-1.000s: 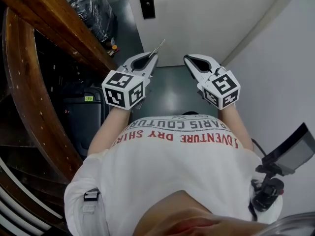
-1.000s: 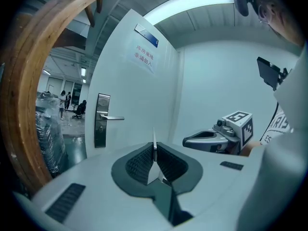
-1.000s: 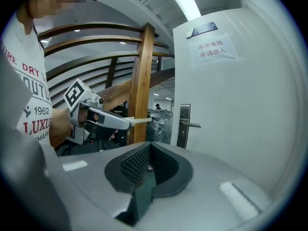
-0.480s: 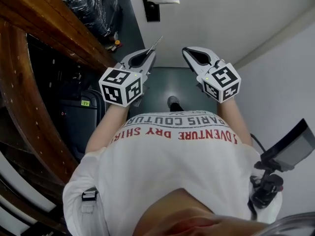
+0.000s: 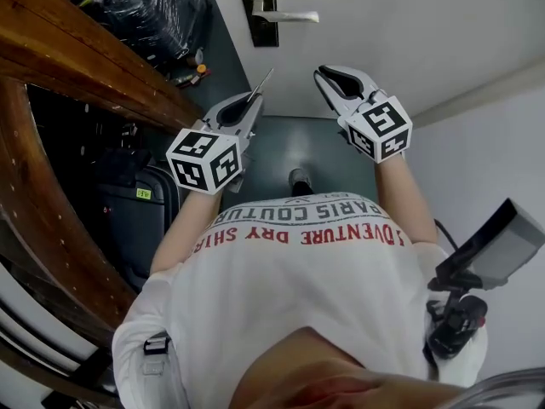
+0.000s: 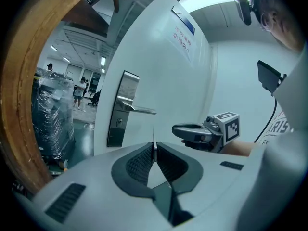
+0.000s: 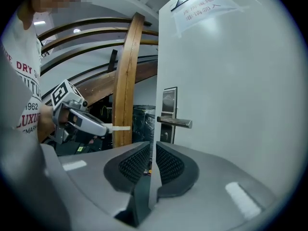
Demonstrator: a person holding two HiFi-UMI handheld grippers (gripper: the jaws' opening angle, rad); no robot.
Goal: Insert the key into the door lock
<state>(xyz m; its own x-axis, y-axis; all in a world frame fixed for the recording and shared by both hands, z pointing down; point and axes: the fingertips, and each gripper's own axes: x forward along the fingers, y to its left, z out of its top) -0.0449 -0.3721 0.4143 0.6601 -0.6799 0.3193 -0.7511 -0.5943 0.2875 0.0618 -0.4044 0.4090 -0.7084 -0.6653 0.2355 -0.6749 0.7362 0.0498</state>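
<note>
A white door [image 5: 383,24] stands ahead with a dark lock plate [image 5: 256,7] and a metal handle [image 5: 289,15]. My left gripper [image 5: 254,102] is shut on a thin metal key [image 5: 262,82] that sticks out towards the door. The key's blade [image 6: 154,136] rises between the pads, right of the lock plate [image 6: 117,124] and short of it. My right gripper [image 5: 324,75] hangs beside it. Its jaws have just been opening to a narrow slit, with nothing between them. The right gripper view shows the handle [image 7: 175,122] and the left gripper [image 7: 108,127] with its key [image 7: 120,127].
A curved wooden stair rail [image 5: 77,58] runs along the left. A black plastic-wrapped bundle [image 5: 162,7] sits at the far left by the door. A dark case [image 5: 136,211] stands below the rail. A white wall [image 5: 494,126] closes the right side.
Both grippers have moved forward towards the door, and the lock plate and handle now sit lower and nearer in the head view. The key stays in the left gripper.
</note>
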